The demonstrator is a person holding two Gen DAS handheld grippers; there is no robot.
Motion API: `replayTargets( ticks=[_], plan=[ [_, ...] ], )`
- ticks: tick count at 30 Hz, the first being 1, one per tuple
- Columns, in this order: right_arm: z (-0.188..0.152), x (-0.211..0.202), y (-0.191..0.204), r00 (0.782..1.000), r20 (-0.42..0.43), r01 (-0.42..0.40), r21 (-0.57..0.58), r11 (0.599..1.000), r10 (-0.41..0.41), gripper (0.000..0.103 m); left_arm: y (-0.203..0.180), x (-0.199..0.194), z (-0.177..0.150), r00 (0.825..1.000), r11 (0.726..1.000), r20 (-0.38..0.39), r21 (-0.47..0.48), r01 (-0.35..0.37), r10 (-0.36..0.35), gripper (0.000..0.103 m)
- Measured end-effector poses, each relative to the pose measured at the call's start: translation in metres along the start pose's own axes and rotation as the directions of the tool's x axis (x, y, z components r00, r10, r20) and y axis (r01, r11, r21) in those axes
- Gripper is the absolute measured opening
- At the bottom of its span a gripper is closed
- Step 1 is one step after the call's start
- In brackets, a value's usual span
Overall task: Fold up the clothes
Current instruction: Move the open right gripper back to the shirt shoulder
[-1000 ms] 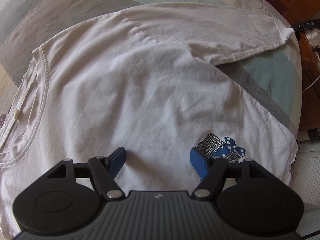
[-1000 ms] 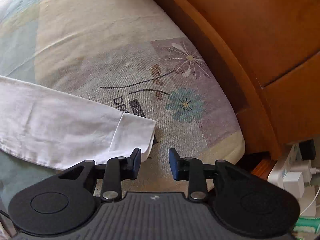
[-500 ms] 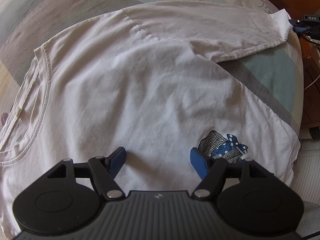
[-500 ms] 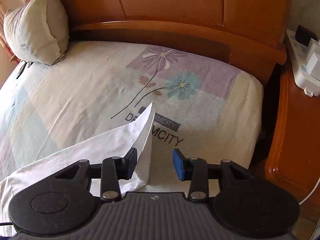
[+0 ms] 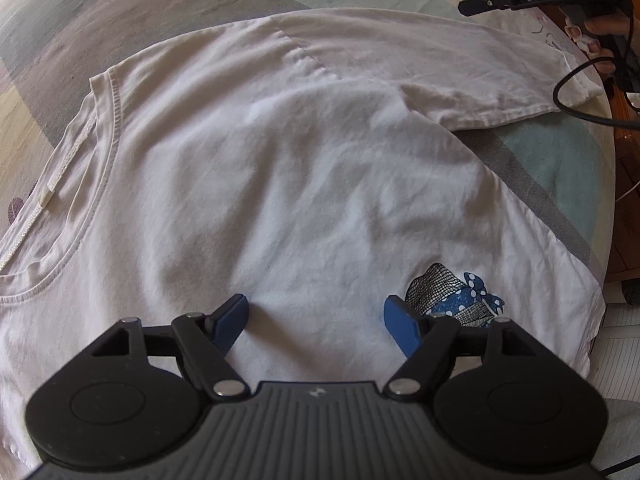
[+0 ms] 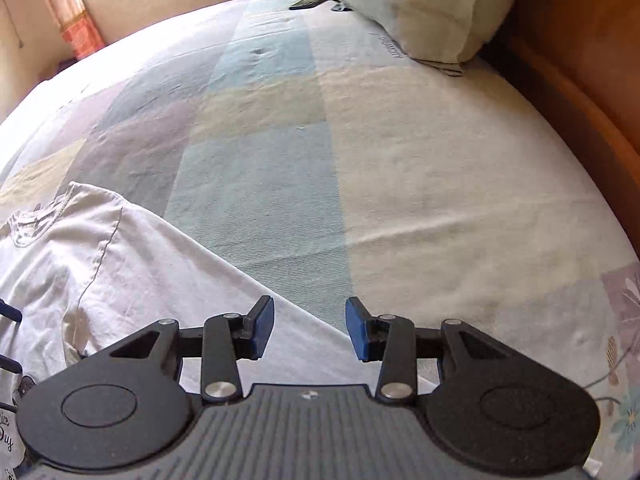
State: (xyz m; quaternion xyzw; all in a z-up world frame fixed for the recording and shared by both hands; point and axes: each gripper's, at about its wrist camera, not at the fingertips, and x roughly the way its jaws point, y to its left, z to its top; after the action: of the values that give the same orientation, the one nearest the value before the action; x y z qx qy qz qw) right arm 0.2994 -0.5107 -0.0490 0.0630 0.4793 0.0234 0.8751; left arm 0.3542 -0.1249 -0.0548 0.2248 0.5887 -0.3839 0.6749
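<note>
A white long-sleeved shirt (image 5: 280, 180) lies spread face up on the patchwork bedspread (image 6: 280, 160), collar (image 5: 100, 152) at the left and a blue print (image 5: 452, 296) low on the right. My left gripper (image 5: 316, 316) hovers over the chest, its jaws opening with nothing between them. The sleeve (image 5: 440, 64) stretches to the right, its cuff (image 5: 576, 88) lying flat. My right gripper (image 6: 310, 324) is open above that sleeve (image 6: 224, 280), whose edge runs beneath the gap, pads clear of the cloth. In the left wrist view the right gripper (image 5: 468, 6) is at the top right.
A pillow (image 6: 420, 4) leans on the wooden headboard (image 6: 580, 80) at the far right. A dark flat object (image 6: 308, 2) lies beside the pillow. A person's hand (image 5: 604, 26) and a black cable (image 5: 580, 112) hang near the cuff.
My right gripper swung away from the headboard to face along the bed. The cuff that stood up by its left pad now lies flat. The left gripper stayed put.
</note>
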Motion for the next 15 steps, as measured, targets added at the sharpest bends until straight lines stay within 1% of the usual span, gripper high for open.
replayTargets(
  ticks=[4,7,8,9,10,11,12,14,15],
  plan=[
    [0.022,0.038,0.015,0.994,-0.062,-0.101,-0.123,0.987,0.094,0.045,0.001,0.000,-0.002,1.000,1.000,0.015,0.003,0.005,-0.005,0.075],
    [0.030,0.052,0.030,0.985,-0.106,-0.159,-0.214,0.964,0.139,0.045,0.004,-0.002,-0.005,1.000,1.000,0.027,-0.012,0.009,-0.009,0.075],
    [0.032,0.056,0.037,0.982,-0.122,-0.173,-0.241,0.955,0.147,0.042,0.005,-0.002,-0.005,1.000,1.000,0.030,-0.017,0.011,-0.010,0.075],
    [0.033,0.058,0.042,0.976,-0.138,-0.198,-0.259,0.945,0.167,0.030,0.006,-0.003,-0.005,0.999,1.000,0.032,-0.023,0.013,-0.012,0.075],
    [0.033,0.060,0.047,0.969,-0.159,-0.225,-0.276,0.934,0.187,0.013,0.006,-0.002,-0.005,0.999,0.999,0.033,-0.029,0.014,-0.013,0.075],
    [0.034,0.061,0.052,0.964,-0.175,-0.243,-0.294,0.925,0.198,0.009,0.006,-0.002,-0.004,0.999,0.999,0.034,-0.036,0.017,-0.016,0.075],
    [0.035,0.062,0.056,0.967,-0.178,-0.230,-0.316,0.921,0.181,0.006,0.007,-0.003,-0.003,0.999,0.999,0.034,-0.043,0.021,-0.019,0.075],
    [0.038,0.062,0.063,0.973,-0.178,-0.202,-0.358,0.912,0.146,0.004,0.009,-0.005,-0.001,0.999,0.998,0.039,-0.052,0.025,-0.023,0.075],
    [0.041,0.061,0.062,0.979,-0.159,-0.179,-0.371,0.911,0.127,0.003,0.010,-0.008,0.000,0.999,0.999,0.051,-0.049,0.020,-0.018,0.075]
  ],
)
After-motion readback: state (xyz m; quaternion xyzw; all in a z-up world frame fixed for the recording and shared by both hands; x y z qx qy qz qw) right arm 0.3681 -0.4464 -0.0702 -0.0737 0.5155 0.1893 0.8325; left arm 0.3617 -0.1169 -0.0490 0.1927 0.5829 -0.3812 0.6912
